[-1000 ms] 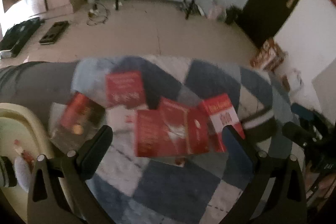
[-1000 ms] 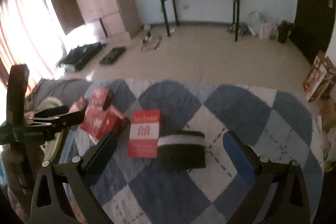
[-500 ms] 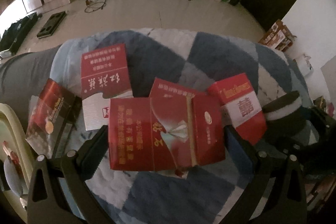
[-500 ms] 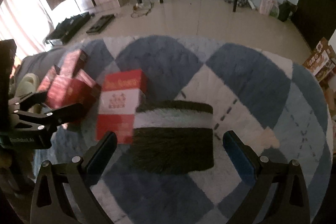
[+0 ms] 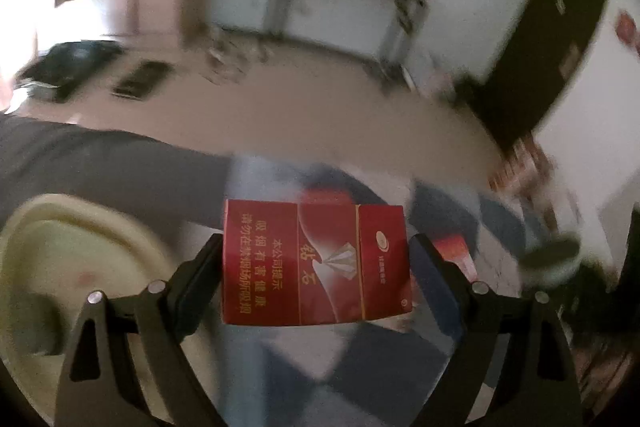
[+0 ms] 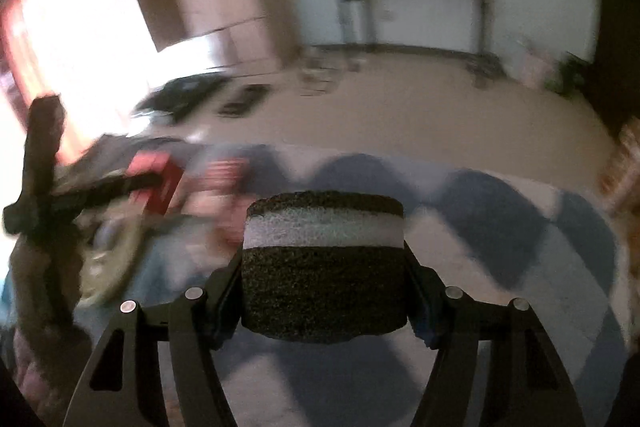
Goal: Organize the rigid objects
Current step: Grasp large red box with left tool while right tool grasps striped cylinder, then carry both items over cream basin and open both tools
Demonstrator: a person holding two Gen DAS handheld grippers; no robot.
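Here, a red box (image 5: 316, 263) at frame centre is clamped in the left gripper (image 5: 316, 267) above the checked rug (image 5: 360, 367), a striped sponge (image 6: 324, 263) likewise in the right gripper (image 6: 324, 287); with blurred surroundings suggesting speed, either could be shaken loose.

The red cigarette box (image 5: 316, 263) carries gold Chinese print, rotated sideways: 本公司提示, 吸烟有害健康, 请勿在禁烟场所吸烟. Beside its silver diamond emblem stands 钻石. Nothing else is legible.
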